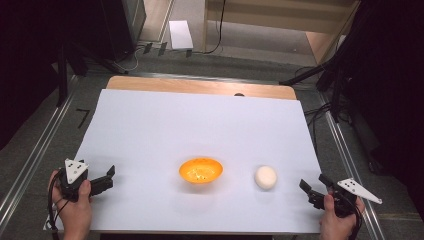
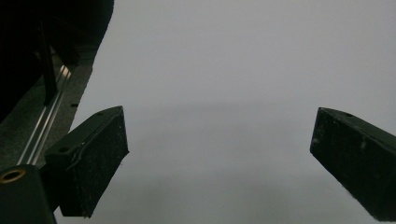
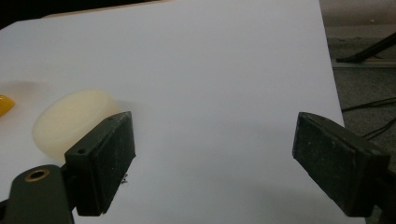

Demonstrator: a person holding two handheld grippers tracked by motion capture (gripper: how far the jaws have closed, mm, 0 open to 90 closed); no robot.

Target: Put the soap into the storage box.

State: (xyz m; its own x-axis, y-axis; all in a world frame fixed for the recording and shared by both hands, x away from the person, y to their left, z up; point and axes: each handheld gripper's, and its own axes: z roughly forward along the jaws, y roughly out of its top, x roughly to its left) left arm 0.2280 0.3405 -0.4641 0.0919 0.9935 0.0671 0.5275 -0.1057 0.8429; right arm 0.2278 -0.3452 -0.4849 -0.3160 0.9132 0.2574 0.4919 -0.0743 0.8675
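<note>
The white-covered counter [image 1: 150, 125] carries an orange bowl [image 1: 200, 170] near its front edge, and a pale round object [image 1: 265, 177] lies just right of the bowl. Left hand-held gripper [image 1: 111, 174], well left of the bowl, jaws apart and empty; right hand-held gripper [image 1: 311, 185], beyond the round object, likewise spread and empty

Each hand holds a black two-jaw claw — the left claw [image 1: 102, 181] and the right claw [image 1: 311, 189]. Each carries a pale grey three-cornered plate on top, dotted with small dark holes. The jaws are blocky, matt black slabs with worn, speckled inner faces and small screw holes; a brass-coloured ring sits at the base — black cables trail back.
</note>
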